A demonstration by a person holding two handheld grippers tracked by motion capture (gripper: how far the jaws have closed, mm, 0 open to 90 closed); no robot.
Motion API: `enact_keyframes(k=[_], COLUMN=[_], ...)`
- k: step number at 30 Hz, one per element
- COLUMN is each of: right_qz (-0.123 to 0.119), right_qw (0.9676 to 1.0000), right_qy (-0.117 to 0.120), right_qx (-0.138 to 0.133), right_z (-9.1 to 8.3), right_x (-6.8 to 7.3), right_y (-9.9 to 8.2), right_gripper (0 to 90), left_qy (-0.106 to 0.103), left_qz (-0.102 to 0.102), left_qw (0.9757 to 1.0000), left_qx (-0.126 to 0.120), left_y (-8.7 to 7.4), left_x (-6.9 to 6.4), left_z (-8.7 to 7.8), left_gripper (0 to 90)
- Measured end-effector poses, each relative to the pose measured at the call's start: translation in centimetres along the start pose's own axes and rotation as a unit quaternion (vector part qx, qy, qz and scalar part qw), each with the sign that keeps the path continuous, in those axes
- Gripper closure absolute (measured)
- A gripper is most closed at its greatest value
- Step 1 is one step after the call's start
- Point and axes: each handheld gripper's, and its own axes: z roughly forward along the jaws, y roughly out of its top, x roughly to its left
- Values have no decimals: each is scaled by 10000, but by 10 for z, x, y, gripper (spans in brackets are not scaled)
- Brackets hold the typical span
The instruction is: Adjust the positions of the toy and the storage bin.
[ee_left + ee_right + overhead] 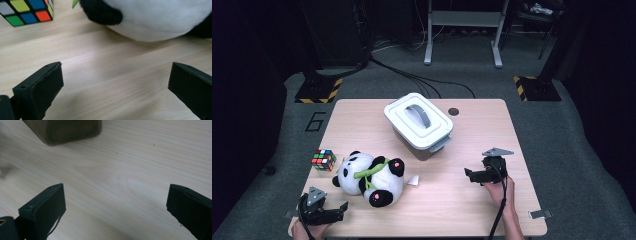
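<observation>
A plush panda (371, 178) lies on its back on the wooden table (462, 200), left of the middle, with a green bamboo sprig across its chest. A lidded white and grey box (418, 124) with a grey handle stands behind it near the table's centre. A colourful puzzle cube (323, 160) sits left of the panda. My left gripper (343, 206) rests open at the front left corner, short of the panda (160, 20), with the cube (27, 11) beyond it. My right gripper (468, 174) is open at the right, over bare wood, the box (62, 131) ahead of it.
A dark round cable hole (454, 111) sits in the table near the back edge. Bare wood lies between the panda and my right gripper. A metal frame (464, 30) and cables stand on the grey floor behind the table.
</observation>
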Motion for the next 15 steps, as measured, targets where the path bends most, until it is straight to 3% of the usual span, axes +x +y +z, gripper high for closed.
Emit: enact_keyframes(k=[5, 11, 15], right_qz=[-227, -421, -515], right_qw=[9997, 9988, 9981], right_qy=[87, 149, 270], right_qx=[-66, -177, -211], right_z=[-8, -11, -9], right_x=[8, 16, 26], right_y=[27, 49, 77], right_gripper=[15, 15, 10], left_qy=[-1, -51, -61], left_qz=[-28, 45, 50], left_qw=[10000, 9999, 9999], left_qx=[48, 103, 84], left_y=[-4, -3, -3], left_x=[3, 4, 5], left_z=[11, 11, 11], left_gripper=[0, 0, 0])
